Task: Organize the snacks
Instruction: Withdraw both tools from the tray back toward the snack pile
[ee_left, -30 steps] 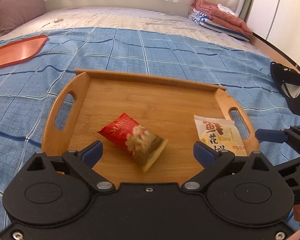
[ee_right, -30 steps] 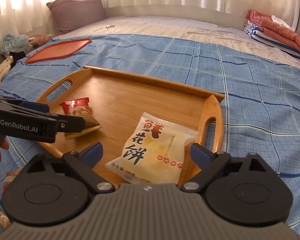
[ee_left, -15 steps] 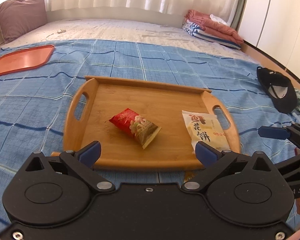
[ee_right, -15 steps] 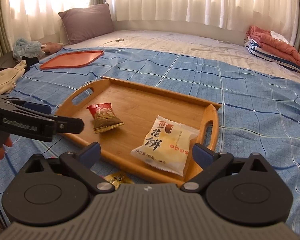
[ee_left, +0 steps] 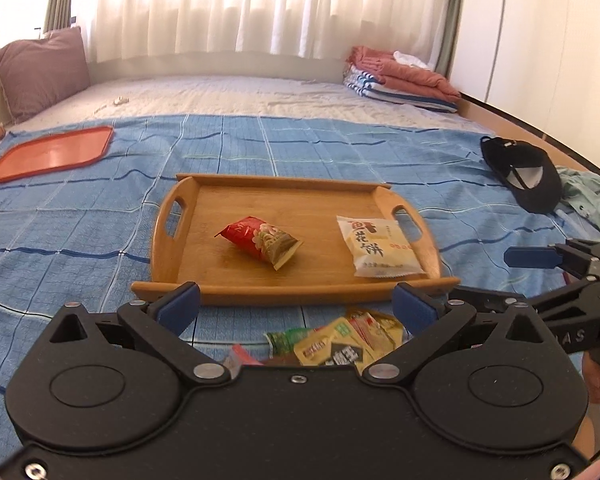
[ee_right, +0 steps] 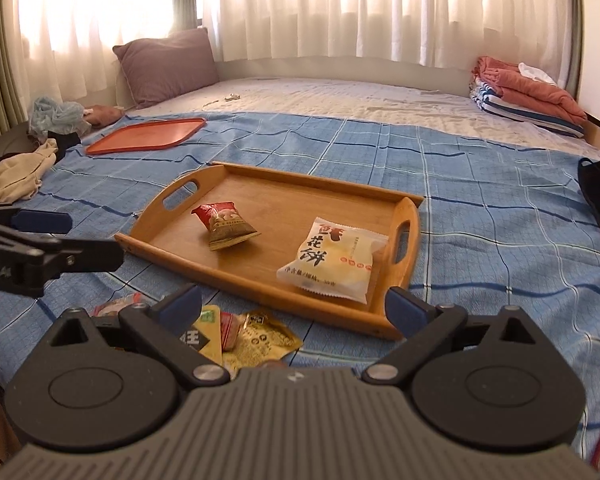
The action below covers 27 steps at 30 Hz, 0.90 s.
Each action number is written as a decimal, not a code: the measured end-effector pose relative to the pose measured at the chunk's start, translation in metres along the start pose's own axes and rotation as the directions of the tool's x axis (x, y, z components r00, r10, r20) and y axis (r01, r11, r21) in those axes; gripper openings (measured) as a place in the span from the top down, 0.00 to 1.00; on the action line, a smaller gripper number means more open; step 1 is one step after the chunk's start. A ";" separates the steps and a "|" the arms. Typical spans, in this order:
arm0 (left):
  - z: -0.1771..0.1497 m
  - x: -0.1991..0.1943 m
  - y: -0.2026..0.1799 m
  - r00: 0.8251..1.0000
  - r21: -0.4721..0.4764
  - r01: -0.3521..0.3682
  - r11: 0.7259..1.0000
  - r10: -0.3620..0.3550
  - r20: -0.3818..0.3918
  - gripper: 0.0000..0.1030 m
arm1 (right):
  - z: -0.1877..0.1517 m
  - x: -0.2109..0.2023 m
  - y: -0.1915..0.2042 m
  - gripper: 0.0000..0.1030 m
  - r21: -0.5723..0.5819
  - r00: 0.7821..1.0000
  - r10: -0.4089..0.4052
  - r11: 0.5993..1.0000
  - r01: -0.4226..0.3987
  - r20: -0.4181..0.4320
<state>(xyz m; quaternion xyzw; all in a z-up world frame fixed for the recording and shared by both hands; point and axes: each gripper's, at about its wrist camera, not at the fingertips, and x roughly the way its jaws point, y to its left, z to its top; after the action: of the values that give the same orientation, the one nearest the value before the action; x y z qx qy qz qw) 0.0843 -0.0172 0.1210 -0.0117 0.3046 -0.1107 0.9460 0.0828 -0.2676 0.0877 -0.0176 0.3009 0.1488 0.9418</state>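
Note:
A wooden tray (ee_left: 172, 256) with handles lies on the blue checked blanket. On it rest a red snack packet (ee_left: 260, 240) and a white pastry packet (ee_left: 376, 248). In front of the tray, a pile of several small snack packets (ee_left: 340, 340) lies on the blanket. My left gripper (ee_left: 296, 306) hovers open above that pile, nothing between its fingers. My right gripper (ee_right: 294, 306) is also open and empty, short of the tray (ee_right: 404, 248), with the red packet (ee_right: 224, 226), white packet (ee_right: 332, 256) and loose packets (ee_right: 256, 336) ahead of it.
An orange plastic tray (ee_left: 52, 152) lies at the far left of the blanket. A black cap (ee_left: 520, 176) sits at the right edge. Folded blankets (ee_left: 400, 76) and a pillow (ee_left: 40, 68) are at the back. Clothes (ee_right: 16, 172) lie at the left.
Both grippers have drawn back from the wooden tray and risen. The pile of loose snack packets has come into view beneath them. The two packets on the tray have not moved.

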 end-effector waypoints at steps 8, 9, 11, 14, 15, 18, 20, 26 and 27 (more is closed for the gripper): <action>-0.033 -0.033 -0.005 0.999 0.008 -0.013 1.000 0.013 0.035 0.00 | -0.024 -0.022 0.006 0.01 0.034 0.999 -0.024 0.999 0.024 0.021; -0.037 -0.035 -0.005 0.999 0.006 -0.017 1.000 0.017 0.034 0.00 | -0.027 -0.024 0.006 0.01 0.038 0.999 -0.025 0.999 0.024 0.023; -0.047 -0.040 -0.004 0.999 0.000 -0.024 1.000 0.024 0.034 0.00 | -0.035 -0.028 0.009 0.01 0.041 0.999 -0.029 0.999 0.028 0.027; -0.062 -0.046 -0.003 0.999 -0.014 -0.040 0.999 0.040 0.035 0.00 | -0.046 -0.032 0.014 0.01 0.042 0.999 -0.041 0.998 0.039 0.035; -0.067 -0.047 -0.002 0.998 -0.016 -0.046 0.999 0.046 0.036 0.00 | -0.050 -0.033 0.016 0.01 0.042 0.998 -0.043 0.998 0.042 0.037; -0.081 -0.051 -0.002 0.998 -0.020 -0.062 0.998 0.062 0.032 0.00 | -0.062 -0.037 0.021 0.01 0.042 0.998 -0.043 0.998 0.042 0.045; -0.089 -0.051 -0.001 0.997 -0.021 -0.068 0.997 0.069 0.028 0.00 | -0.069 -0.037 0.025 0.01 0.042 0.998 -0.040 0.998 0.038 0.044; -0.110 -0.043 -0.002 0.994 -0.011 -0.108 0.994 0.109 0.010 0.00 | -0.086 -0.030 0.038 0.01 0.021 0.999 -0.030 0.999 0.030 0.031; -0.113 -0.041 -0.002 0.994 -0.014 -0.112 0.994 0.112 0.006 0.00 | -0.089 -0.028 0.039 0.01 0.018 0.999 -0.027 0.999 0.027 0.027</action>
<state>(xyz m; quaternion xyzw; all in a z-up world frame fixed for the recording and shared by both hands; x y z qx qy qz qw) -0.0143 -0.0051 0.0528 -0.0016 0.3022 -0.0555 0.9516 -0.0006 -0.2485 0.0333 -0.0113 0.2891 0.1336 0.9479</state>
